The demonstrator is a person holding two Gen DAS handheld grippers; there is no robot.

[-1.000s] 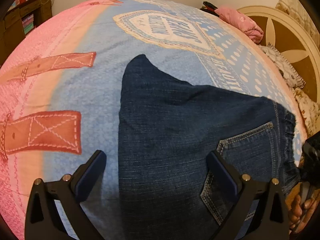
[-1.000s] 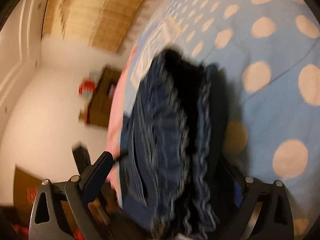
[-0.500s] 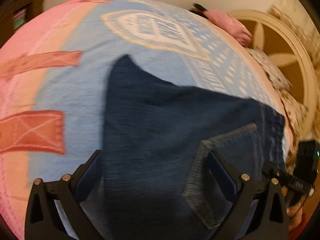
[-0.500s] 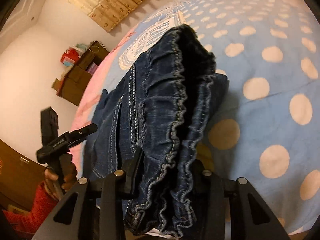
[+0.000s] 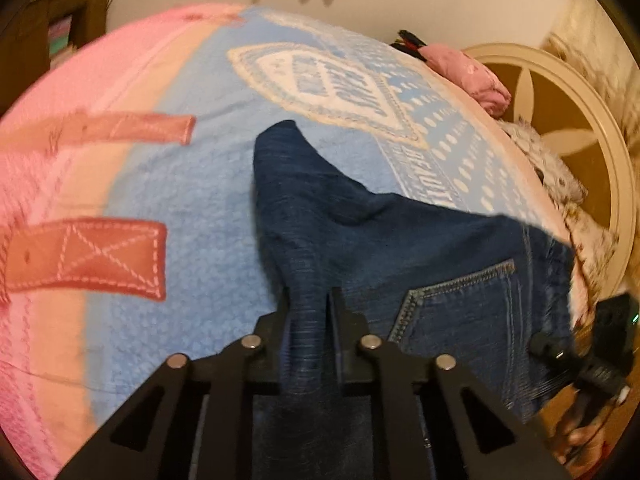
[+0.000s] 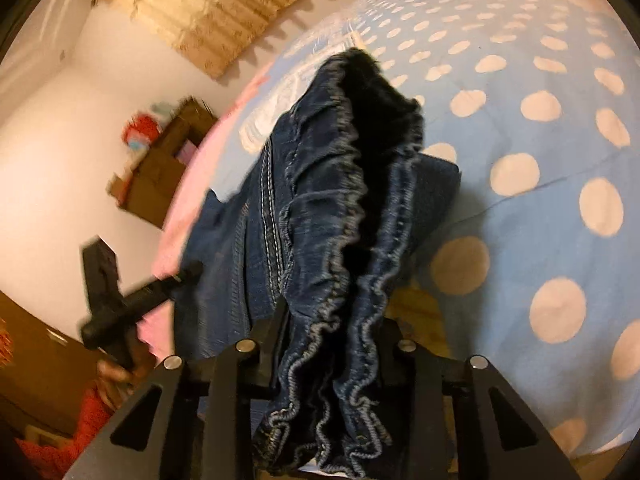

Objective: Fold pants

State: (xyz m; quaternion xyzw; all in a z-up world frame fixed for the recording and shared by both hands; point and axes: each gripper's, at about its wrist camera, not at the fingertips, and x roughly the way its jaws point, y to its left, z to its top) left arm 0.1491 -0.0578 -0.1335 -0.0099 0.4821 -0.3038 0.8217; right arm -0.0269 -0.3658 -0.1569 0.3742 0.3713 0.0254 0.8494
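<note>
Left wrist view: dark blue denim pants spread on the bed over a fleece blanket of light blue and pink with reddish stitched strap patches; a back pocket with pale stitching toward the right, a pointed corner of cloth reaching toward the far side. Left gripper just closed, jaws now almost together, pinching a raised ridge of the denim at the near edge. Farther right in the same view, the right gripper, black, at the waistband end, with part of a hand under it.

Right wrist view: right gripper also just narrowed, jaws clamped on the gathered, ruffled elastic waistband, bunched thick between them and lifted off the blanket's blue area with cream polka dots. Left gripper visible at left, beside the pants' edge, held by a hand in a red sleeve.

Beyond the bed: a pink cloth bundle at the far right edge, a cream round headboard, a white wall with a woven straw hanging, brown wooden shelves, blurred.
</note>
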